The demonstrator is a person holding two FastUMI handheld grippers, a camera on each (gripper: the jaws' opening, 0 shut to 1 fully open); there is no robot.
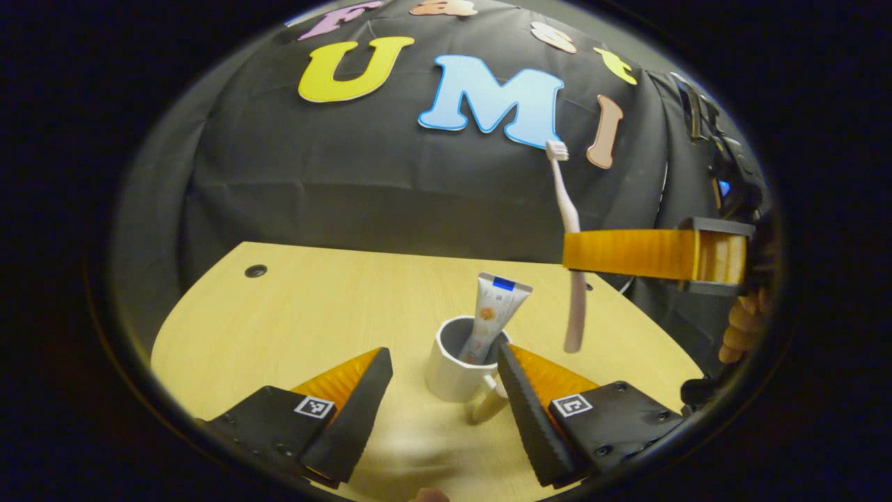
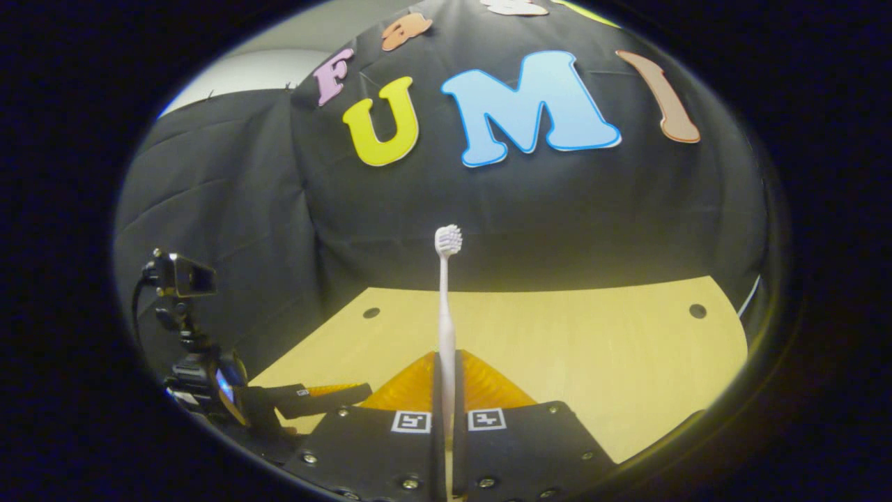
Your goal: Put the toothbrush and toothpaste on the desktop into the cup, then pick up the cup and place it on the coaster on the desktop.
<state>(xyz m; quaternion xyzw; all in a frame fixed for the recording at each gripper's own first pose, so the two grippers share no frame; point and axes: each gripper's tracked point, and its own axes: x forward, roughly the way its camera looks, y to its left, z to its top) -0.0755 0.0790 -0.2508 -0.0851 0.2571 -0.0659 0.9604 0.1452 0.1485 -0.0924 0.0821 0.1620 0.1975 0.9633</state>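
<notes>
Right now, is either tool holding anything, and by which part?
The right tool grips the pale pink plastic toothbrush by its handle's middle, bristles up. The left tool is open, holding nothing.

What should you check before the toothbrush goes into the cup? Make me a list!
1. Toothbrush gripped by right gripper: ok, both fingers press its handle.
2. Toothbrush upright, bristles up: ok.
3. Toothpaste already in cup: ok.
4. Room left inside the cup: ok, open space beside the tube.
5. Toothbrush right over the cup's mouth: not ok, it hangs off to one side.
6. Left gripper steadying the cup: not ok, open.
</notes>
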